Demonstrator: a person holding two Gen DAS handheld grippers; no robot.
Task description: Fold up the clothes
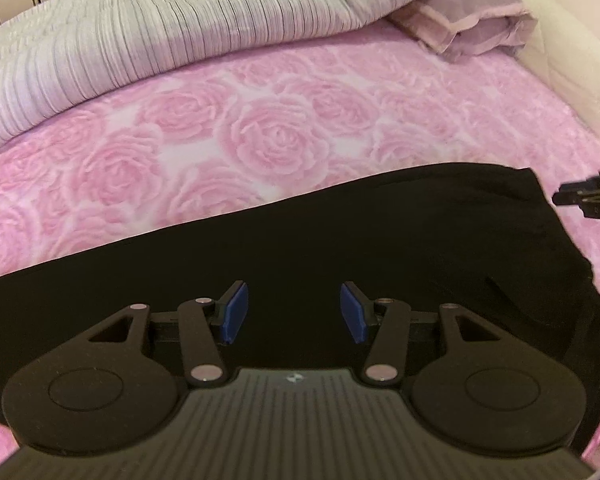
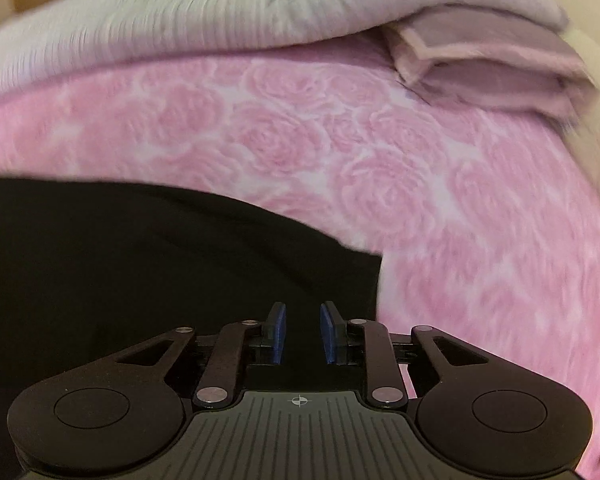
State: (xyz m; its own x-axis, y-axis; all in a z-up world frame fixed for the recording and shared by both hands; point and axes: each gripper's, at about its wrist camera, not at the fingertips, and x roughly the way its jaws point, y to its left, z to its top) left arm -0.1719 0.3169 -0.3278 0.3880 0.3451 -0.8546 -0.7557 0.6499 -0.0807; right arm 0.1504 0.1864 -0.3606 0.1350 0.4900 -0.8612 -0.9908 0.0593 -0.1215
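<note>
Garment (image 1: pixel 340 240), black, lies flat on the bed's rose blanket (image 1: pixel 260 128) and fills the near part of both views; its folds and seams are lost in the dark cloth, so what kind of clothing it is cannot be told. Its near edge is hidden under both claw bodies.

The left claw (image 1: pixel 294 312) hangs over the garment's middle with its blue pads (image 1: pixel 234 312) spread wide and nothing between them but the cloth below; whether the tips touch it cannot be told. The right claw (image 2: pixel 303 332) stands above the garment's right end, just inside its corner (image 2: pixel 374 264), pads drawn closer together with a clear gap left, nothing pinched in it. In the left view only a black tip of that right claw shows, cut off by the frame's right edge, beside the garment's far right corner.

Beyond the garment the blanket runs bare, its roses smeared by blur in the right view. Farther still from the garment, a grey ribbed quilt (image 1: pixel 160 28) is heaped along the bed's far side, its left end cut by the frame. At the quilt's right end, a mauve folded cloth (image 1: pixel 472 28) peeks from beneath it, partly covered. A pale bed edge (image 1: pixel 572 60) curves beyond the garment's right, too blurred to make out further.
</note>
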